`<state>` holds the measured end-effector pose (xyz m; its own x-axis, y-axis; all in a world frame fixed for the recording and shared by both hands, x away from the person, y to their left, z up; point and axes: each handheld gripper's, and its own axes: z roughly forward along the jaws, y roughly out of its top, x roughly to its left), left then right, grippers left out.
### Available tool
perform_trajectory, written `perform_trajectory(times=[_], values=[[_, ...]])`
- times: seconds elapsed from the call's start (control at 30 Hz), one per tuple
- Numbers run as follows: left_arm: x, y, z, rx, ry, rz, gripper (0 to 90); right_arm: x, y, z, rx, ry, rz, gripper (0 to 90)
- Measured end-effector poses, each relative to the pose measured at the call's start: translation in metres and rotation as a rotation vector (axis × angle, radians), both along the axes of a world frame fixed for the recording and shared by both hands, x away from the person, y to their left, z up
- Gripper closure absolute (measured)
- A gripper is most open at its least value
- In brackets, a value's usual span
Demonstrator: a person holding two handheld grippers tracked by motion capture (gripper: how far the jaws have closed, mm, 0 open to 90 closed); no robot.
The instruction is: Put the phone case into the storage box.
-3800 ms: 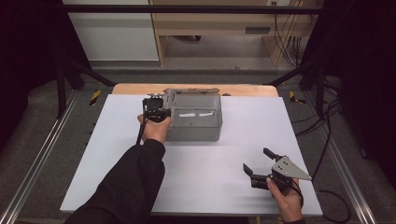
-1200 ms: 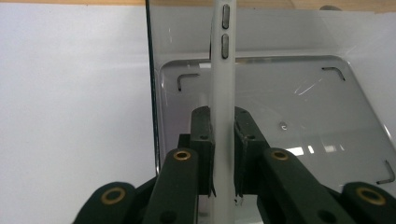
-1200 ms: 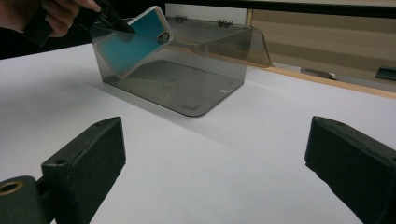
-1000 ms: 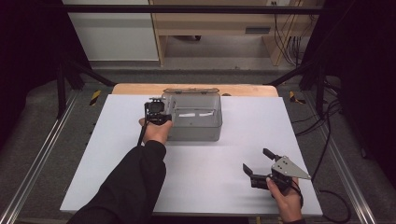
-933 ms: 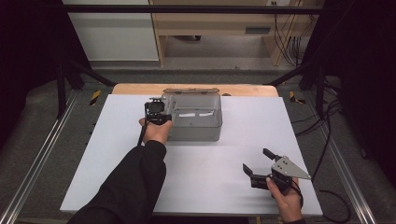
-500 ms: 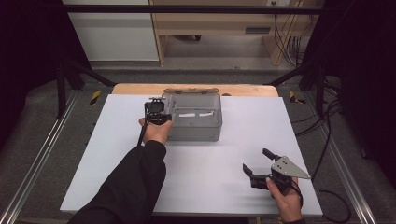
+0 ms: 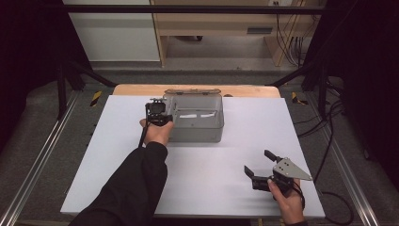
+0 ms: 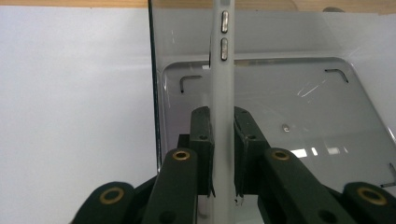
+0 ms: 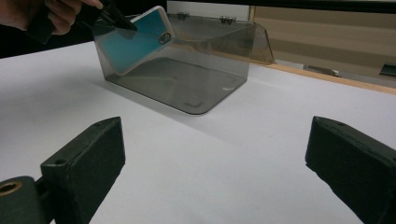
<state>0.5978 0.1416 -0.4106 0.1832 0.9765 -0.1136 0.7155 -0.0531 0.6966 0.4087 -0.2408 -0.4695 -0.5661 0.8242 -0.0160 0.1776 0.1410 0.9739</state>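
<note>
A clear grey plastic box (image 7: 195, 133) stands at the back middle of the white table, its lid (image 7: 193, 90) folded open behind it. My left gripper (image 7: 157, 115) is at the box's left end, shut on a phone in a teal case (image 9: 135, 42). The phone tilts into the box, its lower part seen through the wall (image 9: 205, 60). In the left gripper view the phone (image 8: 221, 70) is edge-on between the pads of the left gripper (image 8: 221, 135), side buttons facing me, over the box floor (image 8: 289, 102). My right gripper (image 7: 259, 163) is held open at the front right, nothing between its jaws (image 9: 215, 158).
The white table top (image 7: 117, 155) has a wooden strip (image 7: 136, 89) along its back edge. Metal rails (image 7: 42, 155) run down both sides. Cables (image 7: 329, 136) trail off to the right of the table.
The left gripper with the phone has shifted slightly right, toward the box. The right gripper has stayed in place.
</note>
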Motion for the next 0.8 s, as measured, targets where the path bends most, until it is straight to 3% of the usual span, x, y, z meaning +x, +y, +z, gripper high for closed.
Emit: perform_trajectory(times=[0.47, 0.8], values=[[-0.0004, -0.0007, -0.0002, -0.003, -0.006, 0.004, 79.7, 0.0003, 0.0004, -0.0004, -0.001, 0.004, 0.002, 5.0], [-0.0017, -0.0030, 0.0004, 0.024, -0.043, -0.006, 74.9, 0.0004, 0.0007, -0.0005, 0.000, 0.006, 0.005, 5.1]])
